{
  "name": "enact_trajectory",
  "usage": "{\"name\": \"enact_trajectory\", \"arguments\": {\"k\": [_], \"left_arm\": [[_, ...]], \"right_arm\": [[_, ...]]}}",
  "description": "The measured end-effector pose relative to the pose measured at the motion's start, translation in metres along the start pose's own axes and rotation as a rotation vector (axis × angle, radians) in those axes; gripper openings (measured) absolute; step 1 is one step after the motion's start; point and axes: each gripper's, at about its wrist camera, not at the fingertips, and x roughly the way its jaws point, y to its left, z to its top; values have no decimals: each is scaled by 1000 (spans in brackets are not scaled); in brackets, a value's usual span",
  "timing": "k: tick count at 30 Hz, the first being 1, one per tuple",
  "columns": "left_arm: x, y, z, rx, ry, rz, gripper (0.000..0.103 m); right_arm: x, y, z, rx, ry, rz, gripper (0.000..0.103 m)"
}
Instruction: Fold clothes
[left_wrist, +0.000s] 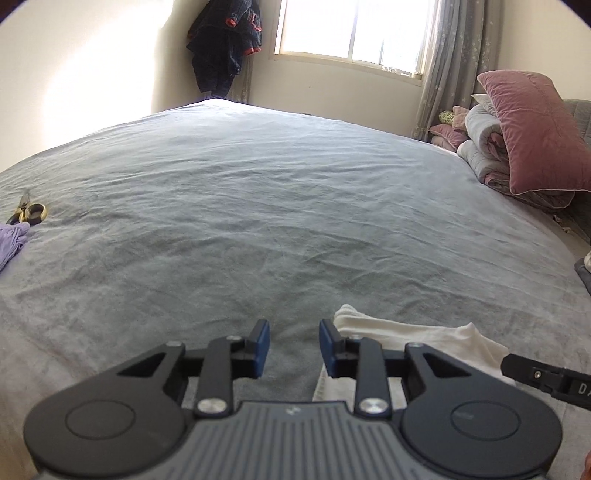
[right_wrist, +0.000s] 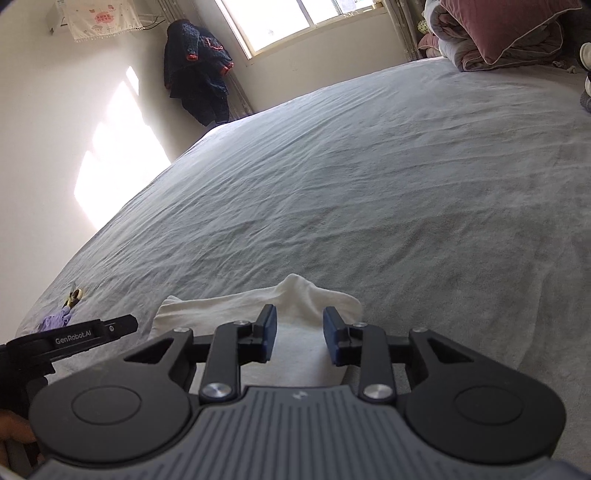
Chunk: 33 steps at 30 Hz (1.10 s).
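A small folded white garment (right_wrist: 295, 295) lies on the grey bed (right_wrist: 369, 184) near its front edge. My right gripper (right_wrist: 300, 338) hovers just over it, open, and the white cloth shows in the gap between the blue pads without being pinched. In the left wrist view the same white garment (left_wrist: 424, 339) lies to the right of my left gripper (left_wrist: 294, 349), partly hidden under its right finger. That gripper is open with only grey sheet between its pads. One black finger (left_wrist: 524, 369) of the right gripper enters from the right edge.
Scissors (left_wrist: 31, 212) and a purple cloth (left_wrist: 13, 240) lie at the bed's left edge. A pink pillow (left_wrist: 535, 129) on folded quilts sits at the far right. Dark clothes (left_wrist: 221, 48) hang in the corner by the window. A hand (right_wrist: 14, 428) shows at lower left.
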Motion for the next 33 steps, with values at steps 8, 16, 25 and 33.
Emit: {"name": "enact_trajectory", "arguments": {"k": [8,16,25,33], "left_arm": [[-16,-28,-44,108,73,-80,33],[-32,-20,-60,62,69,-40,44],[-43,-19,-81,56,77,-40,47],[-52,-22,-88,40,79,-30,58]], "right_arm": [[-17,27,-28,-79,33,4,34],[-35,35,-53,-169,18,-56,37],[-55,21,-78,-103,23,-55,40],[-64,20,-86,-111,36,-46,45]]}}
